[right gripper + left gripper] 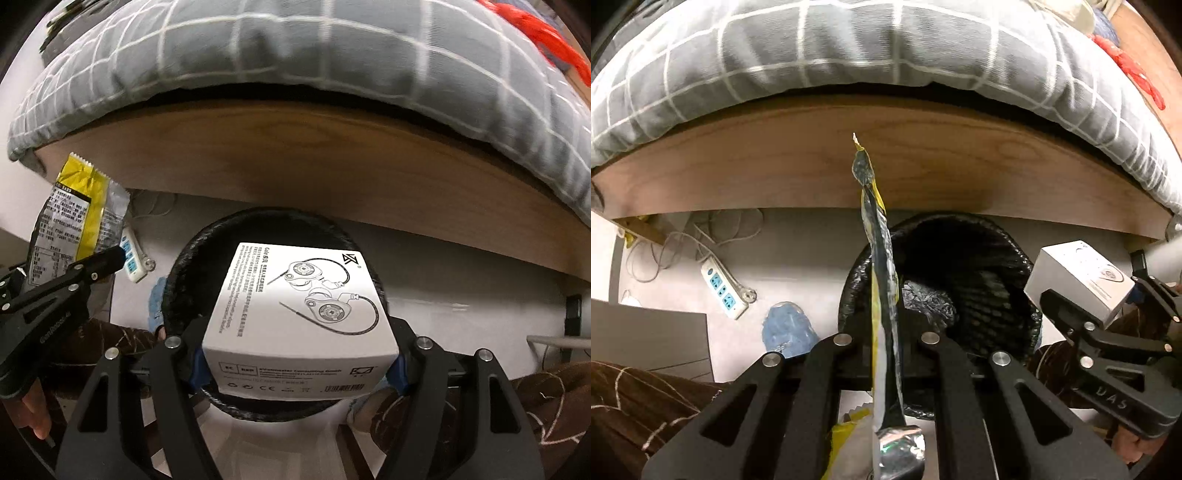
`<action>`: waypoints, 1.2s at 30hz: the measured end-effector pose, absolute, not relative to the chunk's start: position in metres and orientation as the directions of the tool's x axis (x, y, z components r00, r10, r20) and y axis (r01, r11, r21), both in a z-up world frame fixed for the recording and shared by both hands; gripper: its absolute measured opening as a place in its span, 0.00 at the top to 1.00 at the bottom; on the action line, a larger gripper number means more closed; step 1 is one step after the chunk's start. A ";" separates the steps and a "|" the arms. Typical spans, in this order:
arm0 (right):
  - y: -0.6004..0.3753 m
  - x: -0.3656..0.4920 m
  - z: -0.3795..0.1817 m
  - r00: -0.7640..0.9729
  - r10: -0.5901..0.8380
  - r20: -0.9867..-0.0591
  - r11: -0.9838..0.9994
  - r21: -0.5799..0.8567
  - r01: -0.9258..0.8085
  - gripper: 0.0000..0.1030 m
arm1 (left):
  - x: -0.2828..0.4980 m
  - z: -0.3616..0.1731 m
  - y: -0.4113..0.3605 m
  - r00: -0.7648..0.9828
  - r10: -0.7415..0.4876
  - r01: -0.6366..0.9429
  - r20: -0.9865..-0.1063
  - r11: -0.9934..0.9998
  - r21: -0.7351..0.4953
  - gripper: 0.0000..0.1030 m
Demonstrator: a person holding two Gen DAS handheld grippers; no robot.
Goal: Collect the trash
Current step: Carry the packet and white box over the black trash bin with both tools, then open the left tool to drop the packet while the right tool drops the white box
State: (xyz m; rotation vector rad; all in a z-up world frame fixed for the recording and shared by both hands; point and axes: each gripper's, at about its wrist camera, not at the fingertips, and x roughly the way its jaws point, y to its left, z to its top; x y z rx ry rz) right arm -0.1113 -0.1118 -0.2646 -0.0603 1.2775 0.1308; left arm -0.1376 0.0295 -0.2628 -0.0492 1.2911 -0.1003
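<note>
Over the bin I hold: left gripper pinching wrapper, right gripper clamping box; both undropped.

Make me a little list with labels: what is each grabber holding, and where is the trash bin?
Left gripper: shut on a yellow snack wrapper
Right gripper: fingers clamp a white earphone box
Trash bin: black-lined, on the floor below both items
Behind the bin: wooden bed frame under a grey checked quilt
Also on floor: power strip
</note>
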 end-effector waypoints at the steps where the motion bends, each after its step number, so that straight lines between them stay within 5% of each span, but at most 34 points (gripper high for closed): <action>1: -0.110 -0.110 -0.266 0.282 0.060 -0.958 0.991 0.023 -0.132 0.26 | -0.137 -0.264 0.030 0.271 -0.101 0.045 -0.957 0.995 -0.092 0.94; 8: -0.133 -0.115 -0.260 0.331 0.018 -0.944 0.994 -0.018 -0.107 0.09 | -0.134 -0.267 0.014 0.253 -0.118 0.068 -0.960 0.992 -0.104 0.94; 22: -0.230 -0.131 -0.251 0.338 -0.076 -0.938 0.991 -0.034 0.130 0.07 | -0.133 -0.283 -0.060 0.195 -0.163 0.188 -0.967 0.974 -0.126 0.94; 29: -0.229 -0.126 -0.262 0.328 -0.076 -0.942 0.993 -0.041 0.112 0.07 | -0.134 -0.305 -0.064 0.167 -0.128 0.200 -0.978 0.975 -0.094 0.93; 33: -0.222 -0.124 -0.263 0.345 -0.080 -0.935 0.995 -0.052 0.089 0.07 | -0.137 -0.304 -0.070 0.189 -0.091 0.213 -0.978 0.976 -0.050 0.69; 35: -0.221 -0.125 -0.262 0.350 -0.081 -0.933 0.995 -0.053 0.087 0.07 | -0.136 -0.299 -0.067 0.215 -0.082 0.192 -0.973 0.980 -0.041 0.37; 36: -0.221 -0.124 -0.261 0.354 -0.081 -0.932 0.995 -0.053 0.089 0.07 | -0.135 -0.296 -0.064 0.226 -0.076 0.185 -0.971 0.982 -0.034 0.34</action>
